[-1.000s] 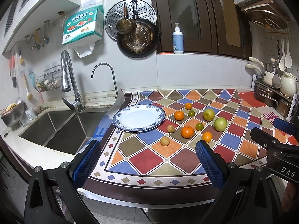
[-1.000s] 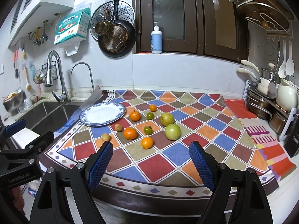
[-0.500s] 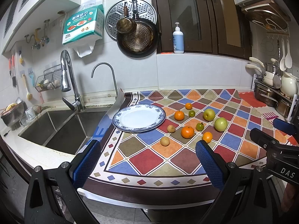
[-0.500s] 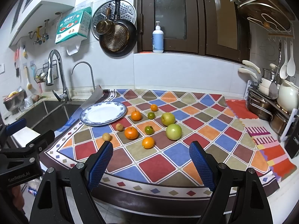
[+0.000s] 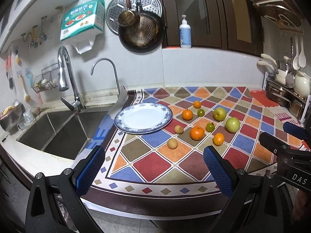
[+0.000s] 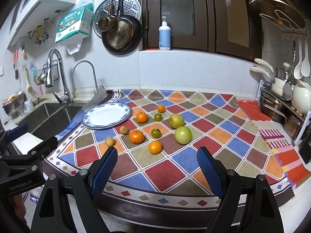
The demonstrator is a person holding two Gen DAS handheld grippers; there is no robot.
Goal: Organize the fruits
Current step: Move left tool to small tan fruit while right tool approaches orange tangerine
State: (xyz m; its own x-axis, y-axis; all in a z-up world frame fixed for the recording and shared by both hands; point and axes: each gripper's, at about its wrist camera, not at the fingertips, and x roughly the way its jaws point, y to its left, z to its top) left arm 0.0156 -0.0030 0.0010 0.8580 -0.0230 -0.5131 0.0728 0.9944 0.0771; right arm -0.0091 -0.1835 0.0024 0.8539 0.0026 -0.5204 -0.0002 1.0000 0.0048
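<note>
Several fruits lie loose on the chequered counter mat: oranges (image 5: 197, 133) (image 6: 136, 136), two green apples (image 5: 232, 124) (image 6: 182, 135), small green citrus (image 5: 210, 127) and two small brown fruits (image 5: 172, 143) (image 6: 110, 141). An empty blue-rimmed white plate (image 5: 124, 124) (image 6: 87, 120) sits left of them. My left gripper (image 5: 153, 165) hovers open at the counter's front edge, nothing between its blue pads. My right gripper (image 6: 156, 167) is open too, just short of the nearest orange (image 6: 155, 147). Each gripper shows at the side of the other's view.
A steel sink (image 5: 54, 132) with two taps lies left of the mat. Pots and a white kettle (image 6: 301, 97) stand on a rack at the right. A pan (image 6: 121, 36) and steamer plate hang on the back wall; a soap bottle (image 6: 164, 35) stands on the ledge.
The right wrist view has edged slightly forward toward the fruits. The left gripper and all fruits look unmoved.
</note>
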